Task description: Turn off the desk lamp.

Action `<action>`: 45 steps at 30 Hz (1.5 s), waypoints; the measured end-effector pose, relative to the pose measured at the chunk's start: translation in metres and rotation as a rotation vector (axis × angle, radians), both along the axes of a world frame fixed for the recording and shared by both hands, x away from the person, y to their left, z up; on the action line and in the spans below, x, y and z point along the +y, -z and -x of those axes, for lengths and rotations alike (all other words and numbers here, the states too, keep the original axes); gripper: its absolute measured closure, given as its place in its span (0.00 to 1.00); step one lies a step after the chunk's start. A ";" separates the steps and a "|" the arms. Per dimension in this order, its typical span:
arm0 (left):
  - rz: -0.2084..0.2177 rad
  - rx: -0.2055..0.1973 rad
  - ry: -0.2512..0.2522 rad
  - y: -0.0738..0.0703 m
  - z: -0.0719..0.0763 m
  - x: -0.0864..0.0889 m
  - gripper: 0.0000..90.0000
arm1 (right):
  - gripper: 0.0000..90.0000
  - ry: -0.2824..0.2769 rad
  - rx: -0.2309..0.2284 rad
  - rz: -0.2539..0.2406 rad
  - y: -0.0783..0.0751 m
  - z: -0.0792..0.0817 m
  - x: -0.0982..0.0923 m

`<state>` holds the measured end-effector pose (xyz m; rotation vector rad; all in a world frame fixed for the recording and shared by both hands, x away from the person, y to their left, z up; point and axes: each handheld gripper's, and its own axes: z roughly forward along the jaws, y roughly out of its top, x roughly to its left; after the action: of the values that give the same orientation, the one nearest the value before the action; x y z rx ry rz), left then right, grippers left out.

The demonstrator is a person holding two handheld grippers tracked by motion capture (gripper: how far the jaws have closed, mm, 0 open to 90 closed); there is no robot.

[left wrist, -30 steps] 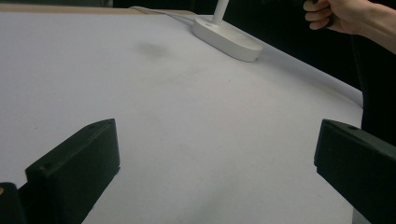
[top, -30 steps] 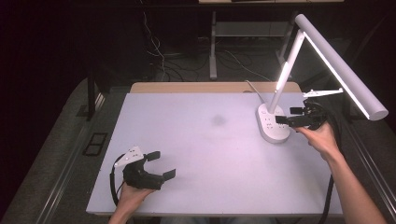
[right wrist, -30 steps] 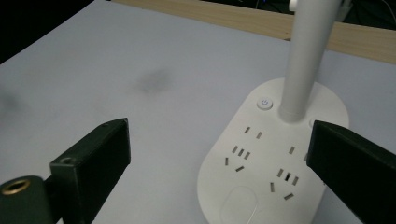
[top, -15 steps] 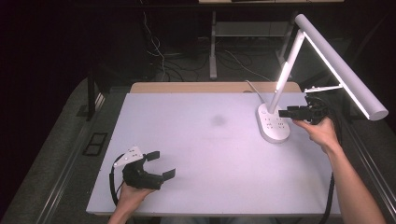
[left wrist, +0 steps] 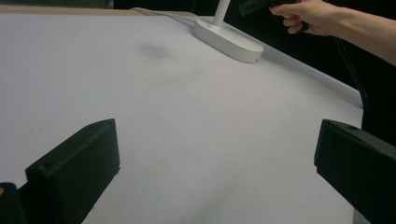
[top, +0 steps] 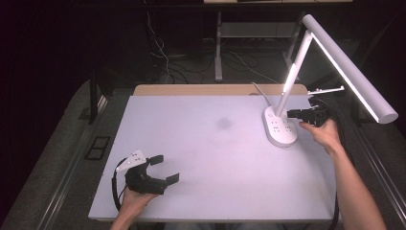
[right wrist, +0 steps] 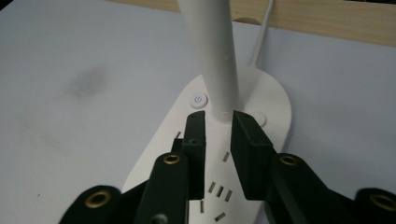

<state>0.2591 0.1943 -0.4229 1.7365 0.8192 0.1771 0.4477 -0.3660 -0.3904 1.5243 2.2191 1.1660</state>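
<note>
My right gripper (right wrist: 219,140) has just been closing its black jaws; they now stand narrow at the foot of the white desk lamp's (top: 280,127) upright stem (right wrist: 212,60) — whether the pads press it I cannot tell. The lamp stands near the far right corner of the white table (top: 210,158). My left gripper (top: 163,168) rests wide open, holding nothing, near the front left corner.

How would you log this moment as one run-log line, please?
right gripper: jaws just closing, nearly shut, at foot of lamp stem, grip unclear | left gripper: open, resting on table | lamp: lit
</note>
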 end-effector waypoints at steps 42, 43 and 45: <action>0.013 0.002 -0.008 -0.001 0.002 0.002 0.00 | 1.00 0.210 0.005 0.040 0.037 -0.030 0.013; 0.012 0.002 -0.007 -0.001 0.002 0.002 0.00 | 1.00 0.211 0.008 0.038 0.037 -0.030 0.013; 0.011 0.003 -0.006 0.000 0.002 0.002 0.00 | 1.00 0.211 0.006 0.035 0.037 -0.030 0.013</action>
<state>0.2573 0.1960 -0.4224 1.7242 0.8260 0.1737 0.4775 -0.3526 -0.4271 1.7008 2.0111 1.0549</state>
